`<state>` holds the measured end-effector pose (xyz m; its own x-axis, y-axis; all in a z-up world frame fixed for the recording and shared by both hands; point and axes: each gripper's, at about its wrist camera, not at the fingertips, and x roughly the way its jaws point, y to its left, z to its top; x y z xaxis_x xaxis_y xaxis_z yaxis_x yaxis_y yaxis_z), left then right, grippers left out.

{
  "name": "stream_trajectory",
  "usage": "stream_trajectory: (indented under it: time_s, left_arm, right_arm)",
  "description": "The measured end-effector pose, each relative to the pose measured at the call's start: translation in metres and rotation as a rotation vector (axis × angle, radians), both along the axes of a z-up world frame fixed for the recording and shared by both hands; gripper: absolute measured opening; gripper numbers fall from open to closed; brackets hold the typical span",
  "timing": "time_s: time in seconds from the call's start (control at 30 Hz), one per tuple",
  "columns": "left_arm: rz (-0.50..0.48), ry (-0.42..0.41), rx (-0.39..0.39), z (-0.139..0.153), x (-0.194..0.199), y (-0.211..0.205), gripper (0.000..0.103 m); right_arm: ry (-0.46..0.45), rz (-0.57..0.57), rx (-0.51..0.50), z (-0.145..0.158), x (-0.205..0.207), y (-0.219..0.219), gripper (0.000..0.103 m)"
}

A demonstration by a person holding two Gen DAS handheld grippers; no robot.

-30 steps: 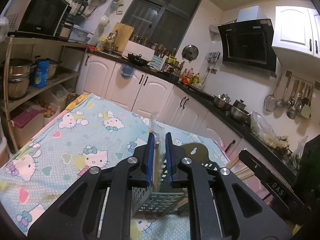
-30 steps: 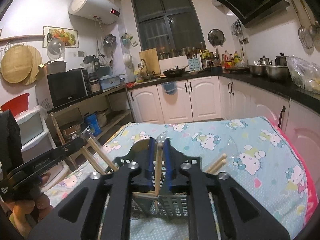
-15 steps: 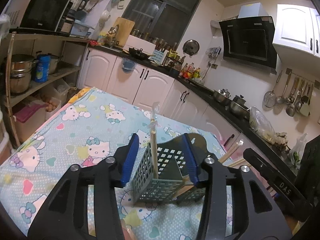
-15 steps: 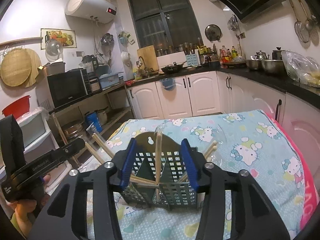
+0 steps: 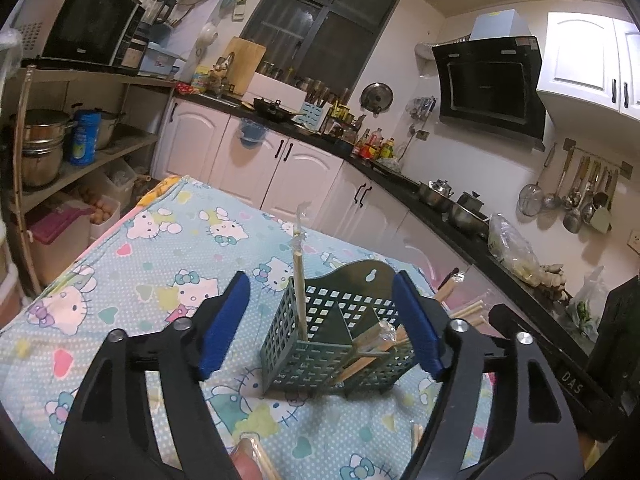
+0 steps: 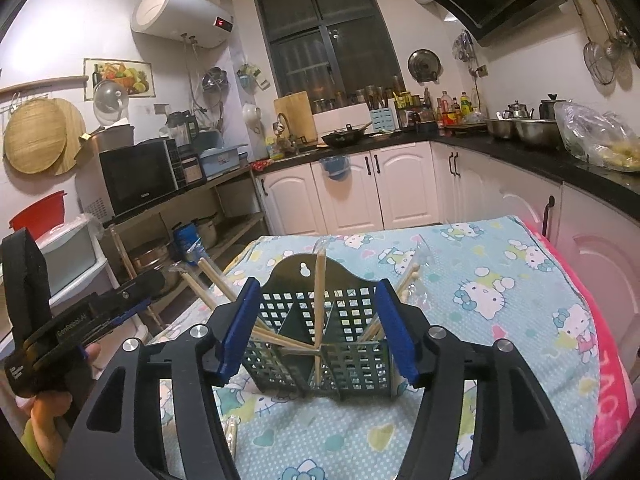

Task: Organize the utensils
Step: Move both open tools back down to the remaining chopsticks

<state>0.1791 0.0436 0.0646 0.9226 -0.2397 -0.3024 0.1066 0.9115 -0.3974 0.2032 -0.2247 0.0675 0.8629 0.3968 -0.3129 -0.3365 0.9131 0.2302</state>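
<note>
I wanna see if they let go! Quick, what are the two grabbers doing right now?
Left gripper: open, holding nothing; the green utensil basket sits beyond it.
Right gripper: open, holding nothing.

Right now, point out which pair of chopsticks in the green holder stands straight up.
The wrapped pair in the holder's middle slot. It stands nearly upright, its top above the back panel, while the other chopsticks lean outward to the sides.
</note>
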Motion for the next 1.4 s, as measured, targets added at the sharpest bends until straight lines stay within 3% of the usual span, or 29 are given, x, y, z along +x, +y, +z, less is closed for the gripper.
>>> stream_trajectory:
  time_s: [0.4, 0.97, 1.4]
  left_arm:
    - [0.004, 0.014, -0.014, 0.003, -0.017, 0.002, 0.083]
    - [0.011, 0.082, -0.004, -0.016, -0.038, 0.01, 0.085]
    - [0.006, 0.175, 0.053, -0.039, -0.047, 0.008, 0.085]
  right_arm:
    - [0.029, -0.001, 0.0, -0.001, -0.022, -0.005, 0.066]
    - [0.063, -0.011, -0.026, -0.009, -0.044, -0.014, 0.066]
    - [0.131, 0.01, -0.056, -0.03, -0.048, -0.012, 0.066]
